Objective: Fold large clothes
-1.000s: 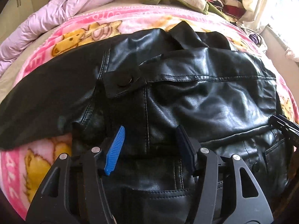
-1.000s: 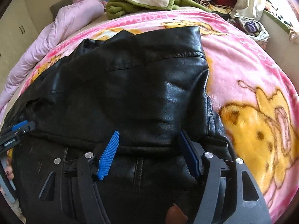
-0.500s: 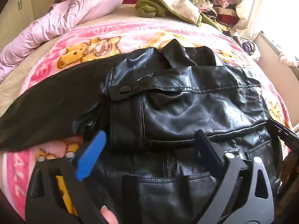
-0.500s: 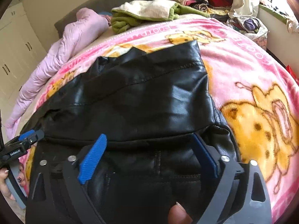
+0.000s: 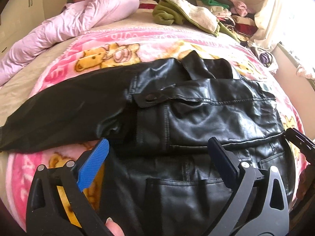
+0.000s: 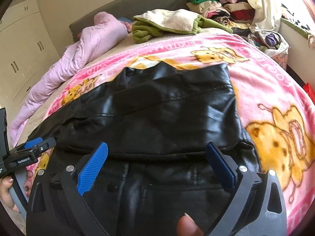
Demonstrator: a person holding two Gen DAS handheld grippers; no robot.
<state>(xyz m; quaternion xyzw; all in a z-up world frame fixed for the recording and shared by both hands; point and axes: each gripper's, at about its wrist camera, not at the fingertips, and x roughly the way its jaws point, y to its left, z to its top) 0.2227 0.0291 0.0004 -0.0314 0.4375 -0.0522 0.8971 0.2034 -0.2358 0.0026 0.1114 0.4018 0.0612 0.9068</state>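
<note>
A black leather jacket (image 5: 196, 118) lies on the pink cartoon blanket (image 5: 118, 45). Its lower part is folded up over the body, and one sleeve (image 5: 69, 106) stretches out to the left. My left gripper (image 5: 157, 142) hovers open above the fold's near left edge, with nothing pressed between its blue pads. In the right wrist view the jacket (image 6: 167, 114) fills the middle. My right gripper (image 6: 157, 145) hangs over the fold's right part; its jaws are still opening and grip nothing. Each gripper shows at the edge of the other's view.
A lilac quilt (image 5: 78, 23) lies bunched at the bed's far left. A green and cream garment (image 5: 187, 15) sits at the far middle, with a pile of clothes (image 6: 226, 5) behind it. Cream wardrobe doors (image 6: 23, 49) stand on the left.
Both grippers' jaws have spread from half-closed around the folded jacket edge to wide apart. Both have lifted up and back from the jacket, which stays folded on the blanket.
</note>
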